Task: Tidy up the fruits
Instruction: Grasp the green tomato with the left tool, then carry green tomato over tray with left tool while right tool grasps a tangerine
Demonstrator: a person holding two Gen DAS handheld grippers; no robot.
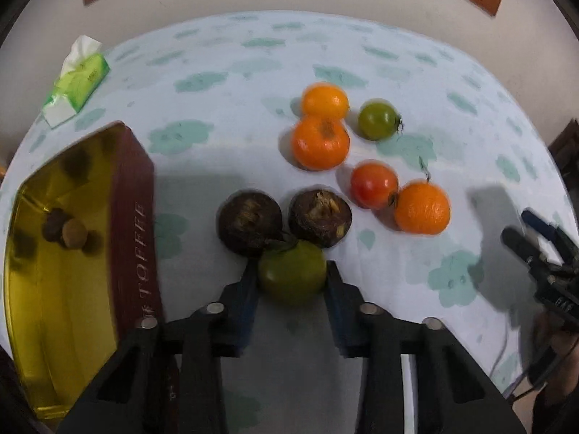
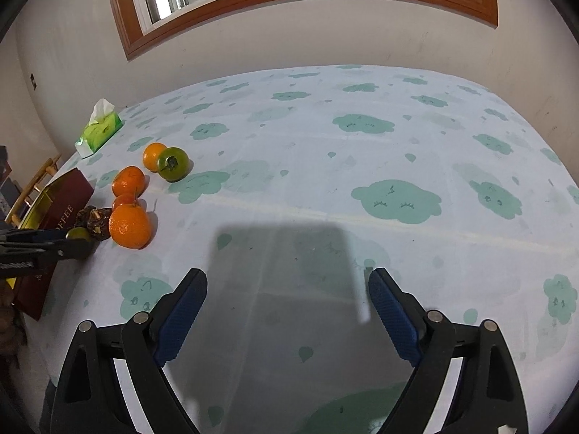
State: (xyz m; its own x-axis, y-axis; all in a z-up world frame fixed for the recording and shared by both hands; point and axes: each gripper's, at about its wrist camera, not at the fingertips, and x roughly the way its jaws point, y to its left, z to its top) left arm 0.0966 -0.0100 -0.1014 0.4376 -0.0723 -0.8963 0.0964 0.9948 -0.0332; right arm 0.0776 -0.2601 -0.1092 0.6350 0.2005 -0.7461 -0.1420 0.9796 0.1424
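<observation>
A: Left gripper [image 1: 292, 277]?
B: Gripping a green tomato [image 1: 291, 275] on the cloth [image 1: 224, 108], touching two dark fruits [image 1: 249, 221], beside the tin [image 1: 65, 253].
A: Right gripper [image 2: 287, 311]?
B: Hovering wide apart, holding nothing, well apart from the oranges [image 2: 129, 226].

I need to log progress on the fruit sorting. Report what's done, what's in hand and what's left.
Done: little; the tin holds only a couple of small brown pieces.
In hand: the left gripper has its jaws around a green tomato.
Left: on the table, two dark fruits, three oranges, a red tomato and another green one. The right gripper is open and empty.
</observation>
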